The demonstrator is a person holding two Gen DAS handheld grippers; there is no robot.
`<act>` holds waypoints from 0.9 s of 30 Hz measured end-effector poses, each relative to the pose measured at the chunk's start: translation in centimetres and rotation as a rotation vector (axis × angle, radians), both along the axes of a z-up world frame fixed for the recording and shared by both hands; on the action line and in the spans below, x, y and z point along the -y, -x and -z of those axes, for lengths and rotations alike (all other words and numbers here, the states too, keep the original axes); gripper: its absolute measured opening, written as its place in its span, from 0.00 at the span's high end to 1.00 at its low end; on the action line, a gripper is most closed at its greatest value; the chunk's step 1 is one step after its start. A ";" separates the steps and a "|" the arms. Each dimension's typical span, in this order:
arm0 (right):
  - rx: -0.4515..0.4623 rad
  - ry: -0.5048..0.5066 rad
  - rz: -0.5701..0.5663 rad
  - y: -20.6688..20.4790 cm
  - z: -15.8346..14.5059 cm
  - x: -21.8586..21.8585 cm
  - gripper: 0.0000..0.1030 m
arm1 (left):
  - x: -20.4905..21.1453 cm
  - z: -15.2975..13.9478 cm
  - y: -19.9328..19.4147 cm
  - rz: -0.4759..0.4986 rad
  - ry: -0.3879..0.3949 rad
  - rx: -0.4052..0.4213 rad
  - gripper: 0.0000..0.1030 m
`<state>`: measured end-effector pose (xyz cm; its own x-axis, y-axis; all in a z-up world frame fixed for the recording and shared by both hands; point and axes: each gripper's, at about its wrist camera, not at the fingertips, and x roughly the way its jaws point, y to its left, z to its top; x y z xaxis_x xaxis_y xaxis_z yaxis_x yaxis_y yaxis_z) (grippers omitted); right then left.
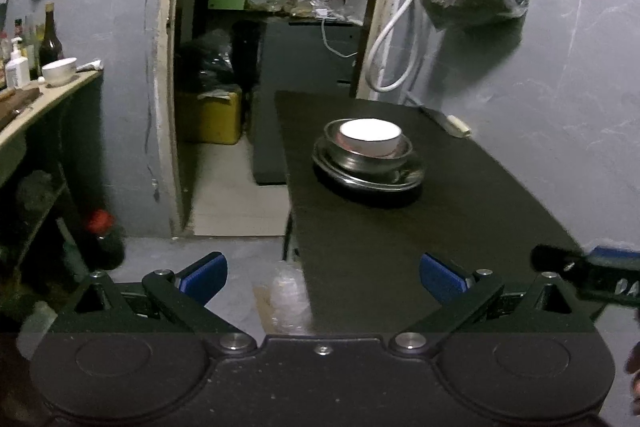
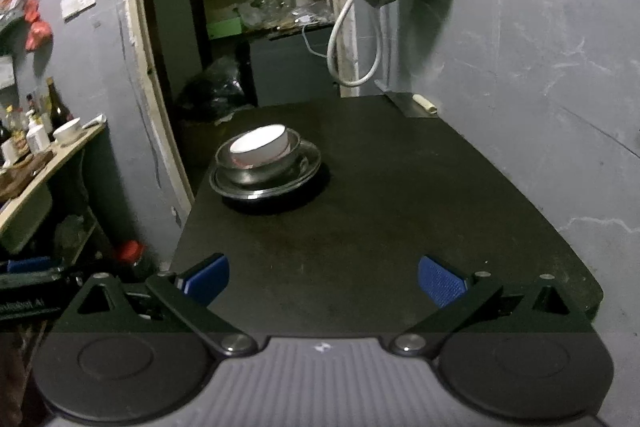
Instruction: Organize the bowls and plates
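You are holding the left gripper [image 1: 323,277] and right gripper [image 2: 323,281] wide apart, empty; well ahead, a white ceramic bowl [image 2: 262,146] is sitting nested in a steel bowl [image 2: 256,169] on a steel plate [image 2: 266,183] atop the black table [image 2: 400,219].

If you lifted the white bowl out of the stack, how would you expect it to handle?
The white bowl looks glazed ceramic, so probably rigid, smooth and breakable. It sits tilted inside the metal bowl, so it may rock or scrape when gripped. The plate beneath could shift too.
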<state>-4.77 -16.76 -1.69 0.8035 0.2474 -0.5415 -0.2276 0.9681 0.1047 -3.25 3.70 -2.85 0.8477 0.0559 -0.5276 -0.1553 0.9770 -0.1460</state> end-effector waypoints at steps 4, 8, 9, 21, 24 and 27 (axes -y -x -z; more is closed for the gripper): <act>0.030 -0.014 -0.025 0.5 -0.1 0.3 0.00 | 0.4 0.5 0.3 -0.005 -0.011 -0.005 0.01; 0.037 -0.009 -0.025 0.5 0.2 0.3 0.00 | 0.6 1.0 0.3 -0.015 -0.028 -0.014 0.01; 0.034 -0.008 -0.023 0.5 0.2 0.4 0.00 | 0.6 1.1 0.2 -0.018 -0.030 -0.019 0.01; 0.027 0.006 -0.032 0.2 0.6 0.3 0.00 | -0.1 1.3 0.0 -0.050 -0.034 -0.038 0.01; 0.021 0.013 -0.028 0.1 0.6 0.2 0.00 | -0.2 1.4 -0.1 -0.050 -0.032 -0.037 0.01; 0.014 0.019 -0.023 0.0 0.7 0.1 0.00 | -0.3 1.4 -0.1 -0.045 -0.029 -0.035 0.01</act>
